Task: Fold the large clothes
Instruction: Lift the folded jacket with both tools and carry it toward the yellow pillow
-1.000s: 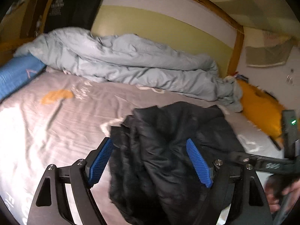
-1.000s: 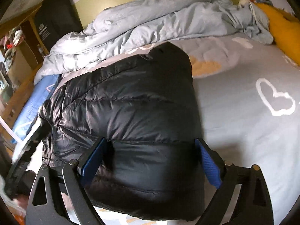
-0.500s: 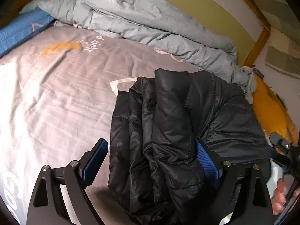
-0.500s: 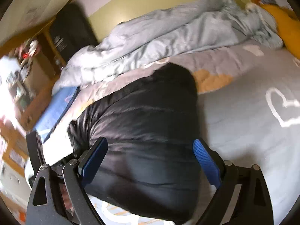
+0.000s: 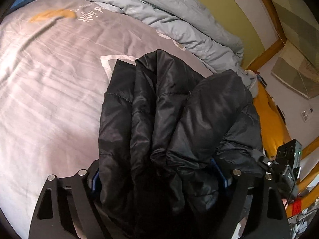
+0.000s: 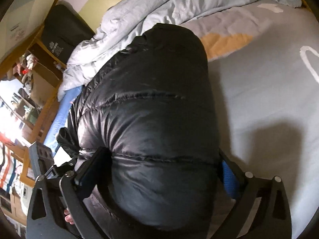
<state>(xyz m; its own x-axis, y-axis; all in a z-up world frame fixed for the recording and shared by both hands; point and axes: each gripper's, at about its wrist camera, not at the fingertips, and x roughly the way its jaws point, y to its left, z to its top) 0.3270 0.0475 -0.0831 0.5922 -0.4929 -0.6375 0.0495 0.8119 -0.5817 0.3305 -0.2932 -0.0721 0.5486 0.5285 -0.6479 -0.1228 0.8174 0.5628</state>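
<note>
A black puffy down jacket (image 5: 175, 123) lies bundled on the grey bed sheet (image 5: 49, 91). My left gripper (image 5: 159, 179) has its jaws spread wide around one end of the bundle, the blue pads mostly hidden by fabric. In the right wrist view the jacket (image 6: 151, 119) fills the middle as a thick folded roll. My right gripper (image 6: 159, 171) straddles its near end with jaws wide apart, the right blue pad (image 6: 229, 177) beside the fabric. The other gripper shows at the left edge (image 6: 43, 165).
A crumpled light grey duvet (image 5: 169, 14) lies along the headboard side. An orange pillow (image 5: 271, 123) sits at the right. The sheet (image 6: 269, 91) has a white heart print. A blue pillow (image 6: 59, 115) and a wooden shelf lie to the left.
Both grippers have moved closer and lower over the jacket ends, so the fabric now sits between the jaws and covers the pads. The jaws stayed wide.
</note>
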